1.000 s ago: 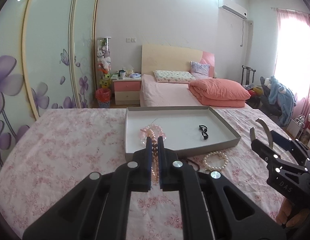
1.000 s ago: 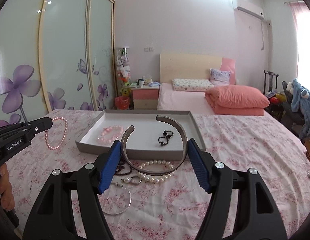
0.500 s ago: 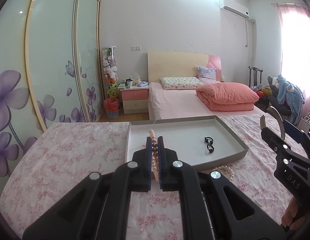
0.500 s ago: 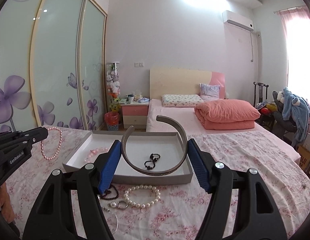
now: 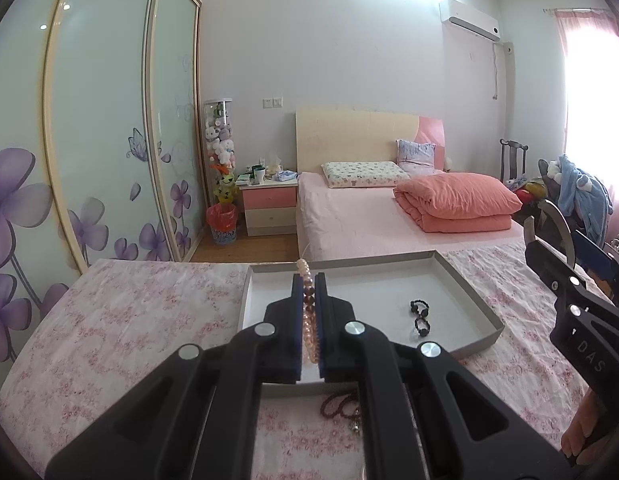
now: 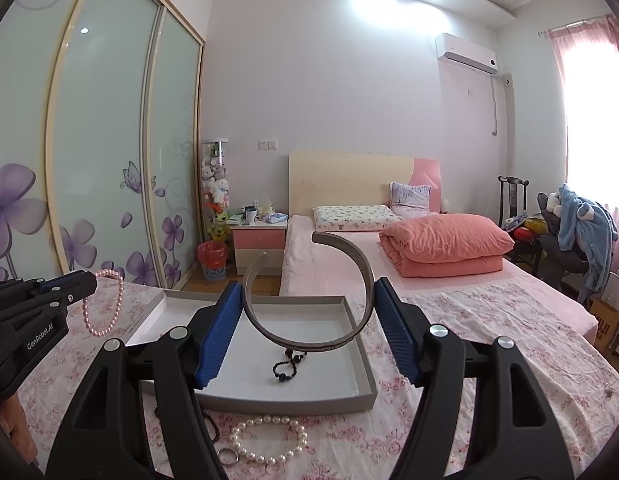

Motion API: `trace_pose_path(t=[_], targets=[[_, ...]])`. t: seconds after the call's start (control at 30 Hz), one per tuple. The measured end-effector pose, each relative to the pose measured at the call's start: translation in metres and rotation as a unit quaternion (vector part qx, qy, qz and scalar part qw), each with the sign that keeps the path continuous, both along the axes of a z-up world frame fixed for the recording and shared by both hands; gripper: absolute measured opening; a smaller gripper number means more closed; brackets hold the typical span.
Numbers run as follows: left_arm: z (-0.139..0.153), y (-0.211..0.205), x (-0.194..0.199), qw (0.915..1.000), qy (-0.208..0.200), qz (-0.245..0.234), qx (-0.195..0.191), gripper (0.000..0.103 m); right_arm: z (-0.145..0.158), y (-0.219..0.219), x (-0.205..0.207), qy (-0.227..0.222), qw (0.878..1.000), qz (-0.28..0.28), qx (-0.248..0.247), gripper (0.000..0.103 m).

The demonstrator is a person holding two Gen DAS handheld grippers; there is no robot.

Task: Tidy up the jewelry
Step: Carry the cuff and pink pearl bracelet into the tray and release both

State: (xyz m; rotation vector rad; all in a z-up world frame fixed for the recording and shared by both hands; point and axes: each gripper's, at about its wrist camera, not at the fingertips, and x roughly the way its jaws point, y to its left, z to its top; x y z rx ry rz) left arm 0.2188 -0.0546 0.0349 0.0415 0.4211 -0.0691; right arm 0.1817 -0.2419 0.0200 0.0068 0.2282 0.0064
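My left gripper (image 5: 308, 280) is shut on a pink pearl bracelet (image 5: 308, 320), held above the near left part of the grey tray (image 5: 465, 280). In the right wrist view the left gripper (image 6: 87, 286) holds the bracelet (image 6: 105, 308) hanging left of the tray (image 6: 293, 402). My right gripper (image 6: 309, 292) is shut on a grey open bangle (image 6: 301, 336), held above the tray. A black bead bracelet (image 6: 287, 364) lies in the tray and also shows in the left wrist view (image 5: 419, 314). The right gripper (image 5: 549, 248) shows at the right edge there.
On the floral cloth in front of the tray lie a white pearl bracelet (image 6: 269, 440), a small silver ring (image 6: 228, 456) and a dark bead strand (image 5: 341, 404). Behind the table are a bed (image 6: 389, 264), a nightstand (image 6: 255, 244) and a wardrobe (image 6: 89, 160).
Both grippers have risen and tilted up with their loads. The pink bracelet and the bangle now hang higher over the tray, and less of the table shows.
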Motion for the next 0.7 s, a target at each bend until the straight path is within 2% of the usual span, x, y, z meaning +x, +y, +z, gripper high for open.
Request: trace_pose_path(t=[0.23,0.7], targets=[[-0.011,-0.006,0.030,0.9999,0.012,-0.001,-0.005,0.007,-0.007,-0.004,0.037,0.025,0.999,0.005,0.023,0.068],[-0.045,-0.009,0.088,0.9980,0.057,-0.015,-0.020,0.007,-0.050,-0.001,0.108,0.132,0.989,0.030,0.056,0.068]])
